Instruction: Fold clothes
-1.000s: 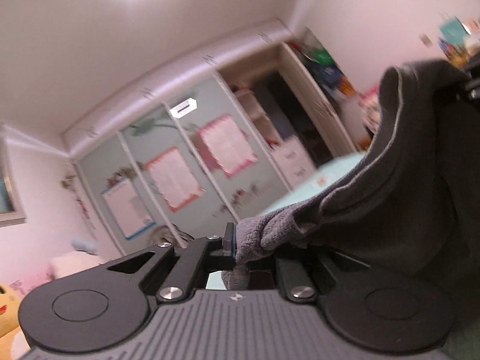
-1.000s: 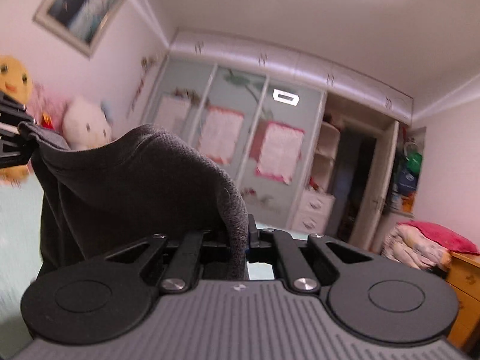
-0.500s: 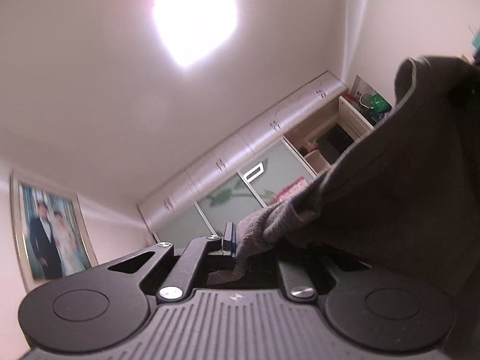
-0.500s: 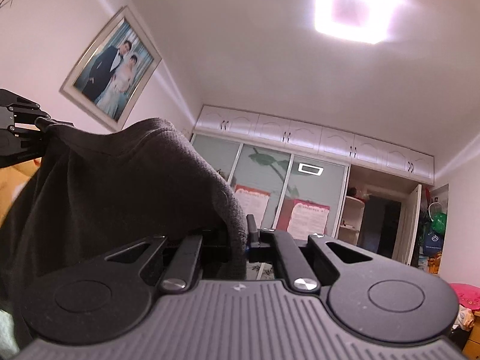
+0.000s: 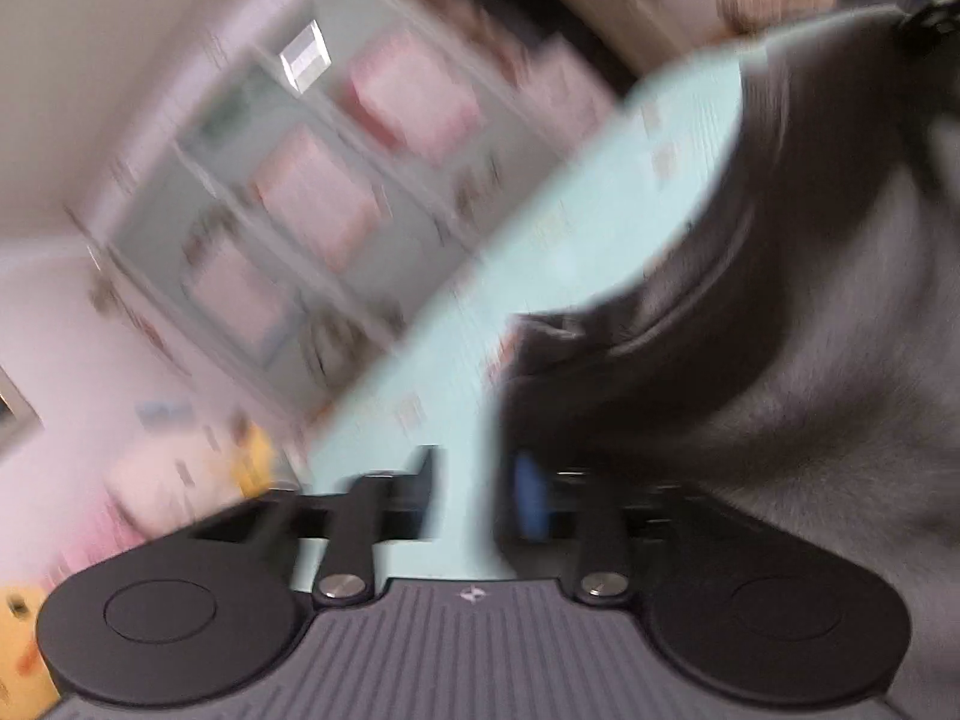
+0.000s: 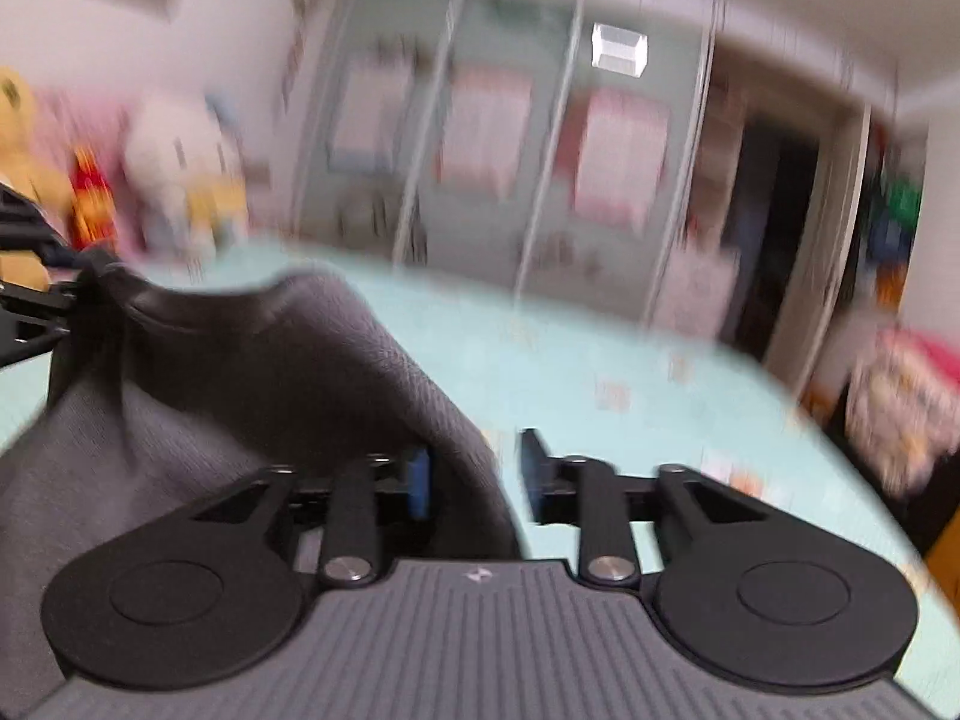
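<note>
Both our tongs are opening now: the left gripper [image 5: 474,498] and right gripper [image 6: 474,471] let go of the dark grey sweater [image 6: 252,372] over the pale green bed [image 6: 600,360]. We should let it drop flat, then pull back gently so nothing snags.

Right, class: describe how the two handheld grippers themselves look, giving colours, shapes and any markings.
Both match. The left gripper and right gripper each have a grey ribbed body with a small pale emblem, two round black discs, black linkage bars with silver screws, and black fingers with blue pads. No cables, hands or sleeves show.

Blurred wardrobe [image 6: 540,138] behind the mint-green bedsheet [image 6: 600,360].
</note>
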